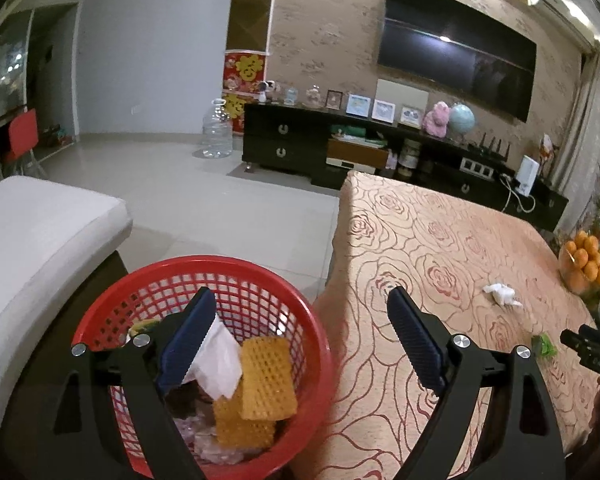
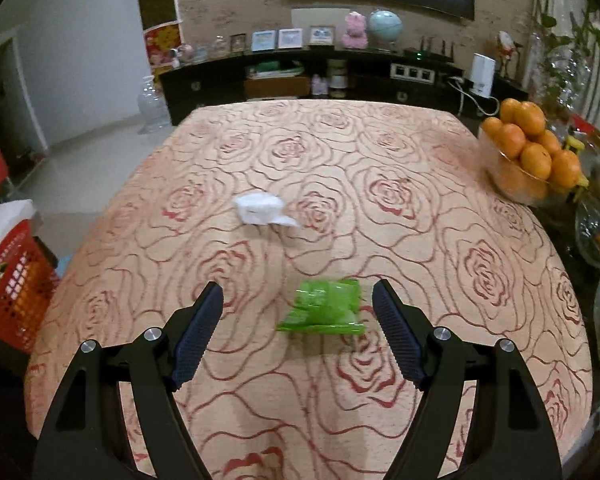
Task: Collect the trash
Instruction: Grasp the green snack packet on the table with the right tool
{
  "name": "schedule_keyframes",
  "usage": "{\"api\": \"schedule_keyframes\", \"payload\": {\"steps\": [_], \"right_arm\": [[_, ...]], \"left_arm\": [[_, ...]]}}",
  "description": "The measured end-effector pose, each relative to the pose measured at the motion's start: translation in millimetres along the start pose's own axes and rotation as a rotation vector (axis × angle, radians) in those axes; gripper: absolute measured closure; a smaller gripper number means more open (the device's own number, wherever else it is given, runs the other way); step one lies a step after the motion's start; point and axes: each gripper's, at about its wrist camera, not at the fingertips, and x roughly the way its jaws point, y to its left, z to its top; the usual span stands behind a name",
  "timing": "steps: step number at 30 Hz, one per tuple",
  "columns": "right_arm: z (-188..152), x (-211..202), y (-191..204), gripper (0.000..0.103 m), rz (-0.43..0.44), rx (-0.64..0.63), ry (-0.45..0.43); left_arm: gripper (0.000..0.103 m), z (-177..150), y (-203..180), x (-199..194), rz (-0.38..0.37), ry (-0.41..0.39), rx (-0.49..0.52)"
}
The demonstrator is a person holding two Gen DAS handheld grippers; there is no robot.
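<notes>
A red mesh basket stands on the floor beside the table with its rose-patterned cloth. It holds a white tissue, yellow foam netting and other wrappers. My left gripper hangs open and empty, one finger over the basket and the other over the table edge. On the cloth lie a crumpled white tissue and a green wrapper. My right gripper is open low over the table. The green wrapper lies between its fingers, nearer the right one, and the pads stand clear of it.
A glass bowl of oranges sits at the table's right edge, with glassware beside it. A white cushioned seat flanks the basket on the left. A dark TV cabinet and a big water bottle stand across the tiled floor.
</notes>
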Motion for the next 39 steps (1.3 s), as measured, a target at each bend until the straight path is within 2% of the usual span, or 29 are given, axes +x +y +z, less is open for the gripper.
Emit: {"api": "schedule_keyframes", "payload": {"steps": [7, 11, 16, 18, 25, 26, 28, 30, 36, 39], "right_arm": [[-3, 17, -12, 0.028, -0.026, 0.029, 0.033], [-7, 33, -22, 0.019, -0.047, 0.077, 0.064], [-14, 51, -28, 0.019, -0.011, 0.124, 0.130], [-16, 58, -28, 0.019, -0.024, 0.125, 0.142], [-14, 67, -21, 0.019, -0.054, 0.095, 0.117], [-14, 69, -18, 0.020, -0.071, 0.077, 0.117], [-12, 69, -14, 0.028, -0.080, 0.055, 0.117], [-12, 67, -14, 0.042, -0.078, 0.044, 0.117], [-12, 64, -14, 0.043, -0.052, 0.045, 0.126], [-7, 51, -14, 0.043, -0.030, 0.058, 0.102]], "left_arm": [[0.019, -3, -17, 4, -0.009, 0.010, 0.031], [0.019, -3, -19, 5, -0.015, 0.012, 0.037], [0.019, -3, -20, 4, -0.020, 0.006, 0.040], [0.019, -3, -20, 3, -0.022, 0.004, 0.036], [0.019, -2, -15, 1, -0.043, -0.001, 0.013], [0.019, -2, -15, 1, -0.045, -0.002, 0.012], [0.019, -2, -16, 0, -0.047, -0.002, 0.014], [0.019, -3, -18, -1, -0.051, -0.002, 0.017], [0.019, -3, -24, -1, -0.066, -0.002, 0.028], [0.019, -3, -30, 1, -0.080, 0.008, 0.037]]}}
